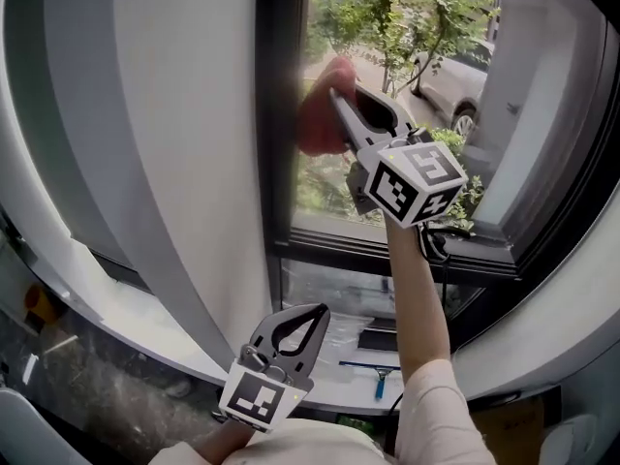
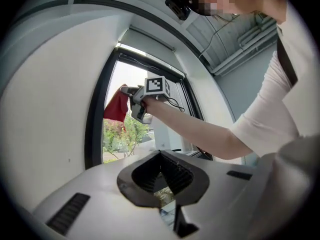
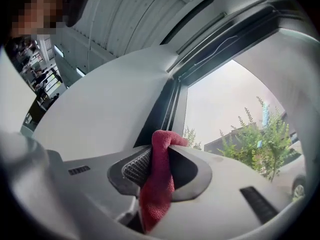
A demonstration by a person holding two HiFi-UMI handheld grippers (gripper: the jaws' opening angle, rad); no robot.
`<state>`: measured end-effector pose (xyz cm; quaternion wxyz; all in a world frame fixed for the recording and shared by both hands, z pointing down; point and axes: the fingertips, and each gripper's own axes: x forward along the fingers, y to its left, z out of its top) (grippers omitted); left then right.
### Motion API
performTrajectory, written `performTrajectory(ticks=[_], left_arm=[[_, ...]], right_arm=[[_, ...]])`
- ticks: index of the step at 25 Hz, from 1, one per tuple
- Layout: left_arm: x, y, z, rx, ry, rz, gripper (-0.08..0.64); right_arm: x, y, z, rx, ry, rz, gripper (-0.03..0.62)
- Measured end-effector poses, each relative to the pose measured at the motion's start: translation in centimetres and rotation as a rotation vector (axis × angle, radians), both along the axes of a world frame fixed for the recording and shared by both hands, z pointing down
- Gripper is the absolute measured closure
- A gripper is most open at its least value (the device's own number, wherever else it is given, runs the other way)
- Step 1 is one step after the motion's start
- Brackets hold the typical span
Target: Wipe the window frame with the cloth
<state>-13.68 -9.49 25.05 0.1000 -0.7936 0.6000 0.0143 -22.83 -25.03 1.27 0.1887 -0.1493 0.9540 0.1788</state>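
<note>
A red cloth point(image 1: 318, 114) is pressed against the dark vertical window frame point(image 1: 277, 114), at the left edge of the glass. My right gripper point(image 1: 334, 91) is raised and shut on the cloth. In the right gripper view the cloth point(image 3: 157, 184) hangs bunched between the jaws of the right gripper point(image 3: 172, 143), close to the window frame point(image 3: 162, 115). My left gripper point(image 1: 320, 310) hangs low by the white wall, shut and holding nothing. From the left gripper view, past the shut tips of the left gripper point(image 2: 160, 152), the cloth point(image 2: 116, 107) shows against the window frame point(image 2: 95, 129).
A white wall point(image 1: 184, 143) runs left of the window. The dark sill point(image 1: 387, 252) crosses below the pane, over a lower pane. A blue-handled squeegee point(image 1: 378, 376) lies on the ledge below. Outside stand trees point(image 1: 387, 17) and a parked car point(image 1: 455, 80).
</note>
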Motion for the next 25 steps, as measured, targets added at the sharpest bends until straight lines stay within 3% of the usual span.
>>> performTrajectory(ticks=[5, 14, 19, 25], left_arm=[[1.2, -1.1, 0.7, -0.012, 0.022, 0.048, 0.552], [-0.2, -2.3, 0.9, -0.039, 0.079, 0.003, 0.552], [-0.6, -2.8, 1.3, -0.045, 0.089, -0.003, 0.552], [-0.6, -3.3, 1.7, -0.049, 0.098, 0.015, 0.552]], right_arm=[[-3.7, -3.0, -5.0, -0.011, -0.031, -0.036, 0.495], [-6.6, -5.5, -9.8, -0.004, -0.065, -0.06, 0.497], [-6.5, -5.3, -8.6, -0.065, -0.104, -0.131, 0.5], [-7.0, -5.2, -3.9, -0.101, -0.057, -0.1, 0.502]])
